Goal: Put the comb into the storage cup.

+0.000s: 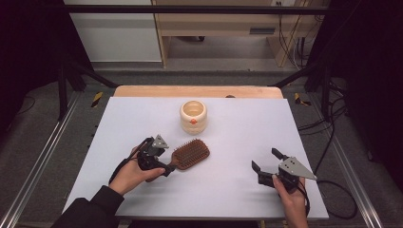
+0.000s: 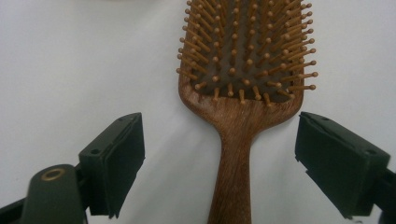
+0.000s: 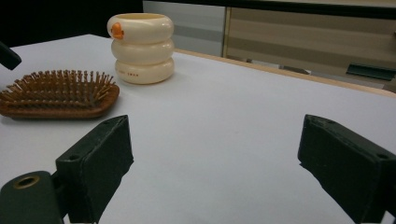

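Observation:
A wooden paddle hairbrush (image 1: 191,153) lies bristles up on the white table top, its handle pointing toward my left hand. My left gripper (image 1: 167,162) is at that handle. In the left gripper view the handle of the hairbrush (image 2: 233,168) runs between the two jaws with a gap on each side, so the left gripper (image 2: 219,135) is open and no pad touches the wood. My right gripper (image 1: 265,159) rests low at the front right, open with nothing in it. From the right gripper (image 3: 217,140) the hairbrush (image 3: 58,93) shows at the far left.
A cream ringed cup (image 1: 193,116) with an orange dot stands upright behind the brush, also the cup (image 3: 142,49) in the right gripper view. The white sheet (image 1: 247,128) covers the table; a wooden edge (image 1: 199,91) runs along the back. Dark frame bars stand at both sides.

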A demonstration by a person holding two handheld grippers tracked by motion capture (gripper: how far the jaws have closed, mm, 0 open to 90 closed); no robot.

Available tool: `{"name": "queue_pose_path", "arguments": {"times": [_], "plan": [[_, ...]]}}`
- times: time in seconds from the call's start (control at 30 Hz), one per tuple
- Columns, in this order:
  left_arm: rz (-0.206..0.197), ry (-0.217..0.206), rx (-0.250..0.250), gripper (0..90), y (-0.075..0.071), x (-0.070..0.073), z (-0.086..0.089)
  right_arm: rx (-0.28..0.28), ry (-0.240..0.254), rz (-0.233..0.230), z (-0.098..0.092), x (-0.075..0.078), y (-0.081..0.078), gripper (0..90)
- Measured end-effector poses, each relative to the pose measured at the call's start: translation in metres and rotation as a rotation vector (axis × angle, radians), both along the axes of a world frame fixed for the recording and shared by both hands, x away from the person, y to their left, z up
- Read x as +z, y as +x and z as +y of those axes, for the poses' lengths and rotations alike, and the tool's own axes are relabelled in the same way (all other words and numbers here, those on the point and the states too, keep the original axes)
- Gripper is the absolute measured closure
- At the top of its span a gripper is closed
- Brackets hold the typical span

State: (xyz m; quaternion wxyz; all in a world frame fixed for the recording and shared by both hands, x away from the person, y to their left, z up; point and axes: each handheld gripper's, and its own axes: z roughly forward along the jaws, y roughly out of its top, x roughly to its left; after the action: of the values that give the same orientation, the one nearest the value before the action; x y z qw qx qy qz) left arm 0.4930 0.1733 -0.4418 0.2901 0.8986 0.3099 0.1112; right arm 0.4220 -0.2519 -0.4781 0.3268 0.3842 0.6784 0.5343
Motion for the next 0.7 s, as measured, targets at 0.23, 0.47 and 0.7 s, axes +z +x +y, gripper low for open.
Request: {"name": "queue_pose_path", "arguments": {"times": [0.23, 0.47, 0.7], "plan": [[0.065, 0.037, -0.049, 29.5, 0.000, -0.007, -0.005, 0.001, 0.005, 0.001, 0.000, 0.000, 0.000, 10.1], [0.088, 0.085, -0.074, 42.2, -0.001, -0.013, -0.012, 0.003, 0.007, 0.000, 0.000, 0.000, 0.000, 10.1], [0.098, 0.088, -0.044, 55.2, 0.001, -0.014, -0.008, 0.002, 0.008, 0.003, -0.001, 0.000, 0.001, 10.1]]}}
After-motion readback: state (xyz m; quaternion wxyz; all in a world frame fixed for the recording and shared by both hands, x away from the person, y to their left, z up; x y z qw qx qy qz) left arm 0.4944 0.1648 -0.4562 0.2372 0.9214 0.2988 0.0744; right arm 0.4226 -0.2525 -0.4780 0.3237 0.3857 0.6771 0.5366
